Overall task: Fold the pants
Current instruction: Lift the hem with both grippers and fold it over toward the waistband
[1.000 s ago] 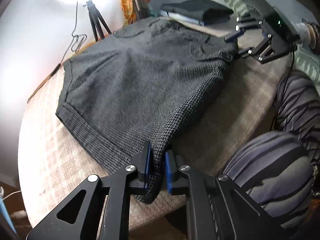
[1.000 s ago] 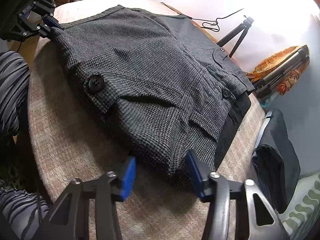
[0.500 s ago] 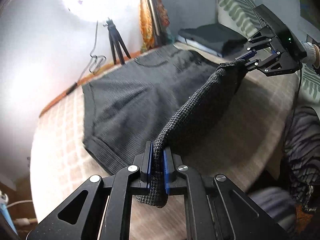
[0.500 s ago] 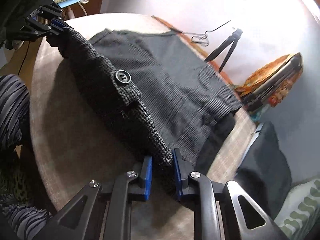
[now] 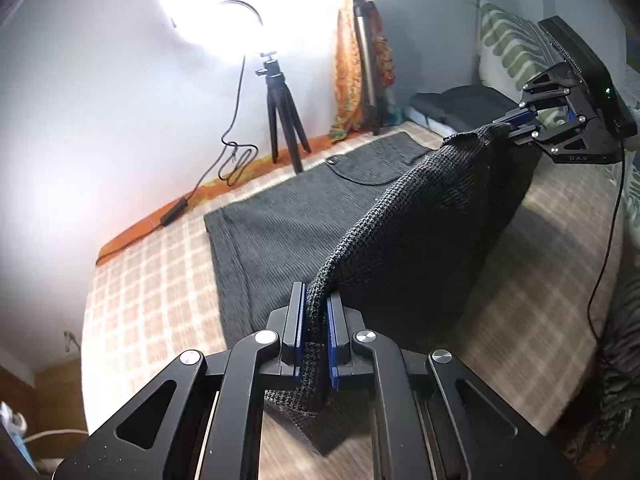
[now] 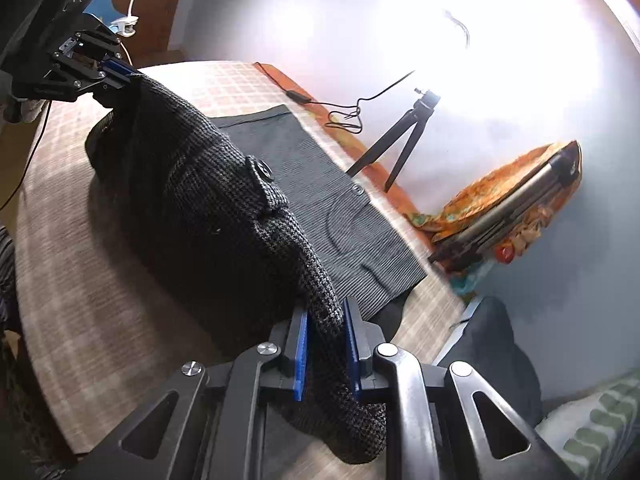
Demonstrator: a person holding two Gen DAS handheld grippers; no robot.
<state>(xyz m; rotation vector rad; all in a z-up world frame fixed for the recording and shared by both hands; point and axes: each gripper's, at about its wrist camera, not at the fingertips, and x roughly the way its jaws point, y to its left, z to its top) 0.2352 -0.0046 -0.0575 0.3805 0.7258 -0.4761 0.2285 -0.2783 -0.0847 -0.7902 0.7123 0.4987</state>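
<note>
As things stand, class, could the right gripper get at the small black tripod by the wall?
Probably not: the right gripper is shut on the dark houndstooth pants, whose lifted edge spans to the left gripper; the black tripod stands beyond the cloth.

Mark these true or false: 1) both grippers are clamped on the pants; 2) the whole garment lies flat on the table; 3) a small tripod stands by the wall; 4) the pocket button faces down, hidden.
1) True: the left gripper and the right gripper are each shut on the pants.
2) False: the near edge is lifted between the grippers; only the far part lies on the table.
3) True: the tripod stands there.
4) False: the button shows on top of the raised fold.
</note>
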